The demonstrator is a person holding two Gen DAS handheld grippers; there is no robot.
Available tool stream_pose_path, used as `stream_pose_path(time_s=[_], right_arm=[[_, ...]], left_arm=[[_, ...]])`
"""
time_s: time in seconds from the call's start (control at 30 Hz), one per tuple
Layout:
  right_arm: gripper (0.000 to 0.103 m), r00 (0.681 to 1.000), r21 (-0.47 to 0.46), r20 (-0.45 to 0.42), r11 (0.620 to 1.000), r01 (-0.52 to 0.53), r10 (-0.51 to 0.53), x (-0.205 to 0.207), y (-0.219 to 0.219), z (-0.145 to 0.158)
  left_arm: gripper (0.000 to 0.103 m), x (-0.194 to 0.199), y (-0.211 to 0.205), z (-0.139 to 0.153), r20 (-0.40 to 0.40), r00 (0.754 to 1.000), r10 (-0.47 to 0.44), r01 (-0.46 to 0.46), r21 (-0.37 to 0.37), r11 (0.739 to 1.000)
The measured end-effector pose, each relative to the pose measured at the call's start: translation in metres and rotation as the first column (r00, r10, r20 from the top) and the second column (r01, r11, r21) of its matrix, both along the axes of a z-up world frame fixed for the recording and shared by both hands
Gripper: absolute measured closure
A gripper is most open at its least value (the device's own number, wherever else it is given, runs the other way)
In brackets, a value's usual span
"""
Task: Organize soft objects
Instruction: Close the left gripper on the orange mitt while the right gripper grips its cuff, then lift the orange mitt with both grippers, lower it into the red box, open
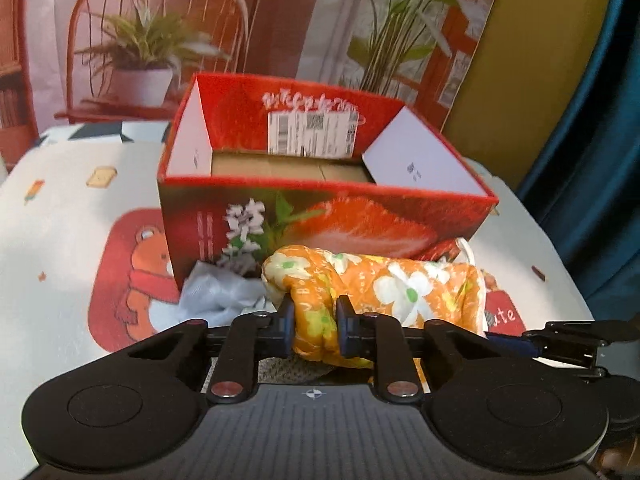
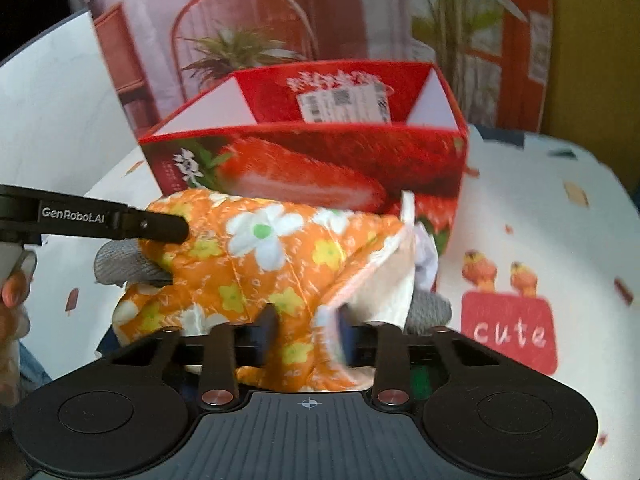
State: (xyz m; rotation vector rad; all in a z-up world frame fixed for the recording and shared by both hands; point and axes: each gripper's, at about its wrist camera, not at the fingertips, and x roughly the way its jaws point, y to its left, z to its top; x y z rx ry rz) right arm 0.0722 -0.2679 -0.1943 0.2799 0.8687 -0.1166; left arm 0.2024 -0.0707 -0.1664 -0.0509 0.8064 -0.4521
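The open red cardboard box with strawberry print (image 1: 320,216) stands directly behind the orange flowered cloth bundle (image 1: 376,292), blocking the way forward. Its top is open. The white patterned tablecloth (image 1: 60,200) lies free on both sides.

Mounted on each gripper, angled down and close over the orange floral cloth (image 1: 360,288), both facing the red strawberry box (image 2: 320,160).

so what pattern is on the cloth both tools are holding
Orange cloth printed with white and yellow flowers with green centres; clearest in the right wrist view.
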Motion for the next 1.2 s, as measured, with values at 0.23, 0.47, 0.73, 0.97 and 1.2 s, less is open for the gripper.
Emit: stream_pose_path(time_s=[0.23,0.47,0.73,0.97,1.2], right_arm=[[0.096,0.998,0.041,0.046,0.998,-0.036,0.034,0.007,-0.012,0.024],[0.096,0.981,0.005,0.182,0.998,-0.07,0.068,0.021,-0.022,0.083],[0.096,0.958,-0.124,0.271,0.99,-0.063,0.095,0.073,-0.041,0.123],[0.096,0.969,-0.189,0.237,0.982,-0.024,0.069,0.134,-0.055,0.099],[0.096,0.994,-0.135,0.109,0.991,-0.007,0.022,0.164,-0.07,0.048]], left_arm=[[0.085,-0.002,0.016,0.031,0.075,0.997,0.018,-0.014,-0.049,0.999],[0.085,-0.003,0.022,0.09,0.24,0.971,0.013,0.008,-0.087,0.996],[0.085,0.045,-0.001,0.127,0.354,0.935,0.019,0.0,-0.053,0.999],[0.085,0.108,-0.025,0.105,0.329,0.944,-0.002,-0.014,0.048,0.999],[0.085,0.151,-0.04,0.054,0.177,0.983,-0.04,0.015,0.14,0.99]])
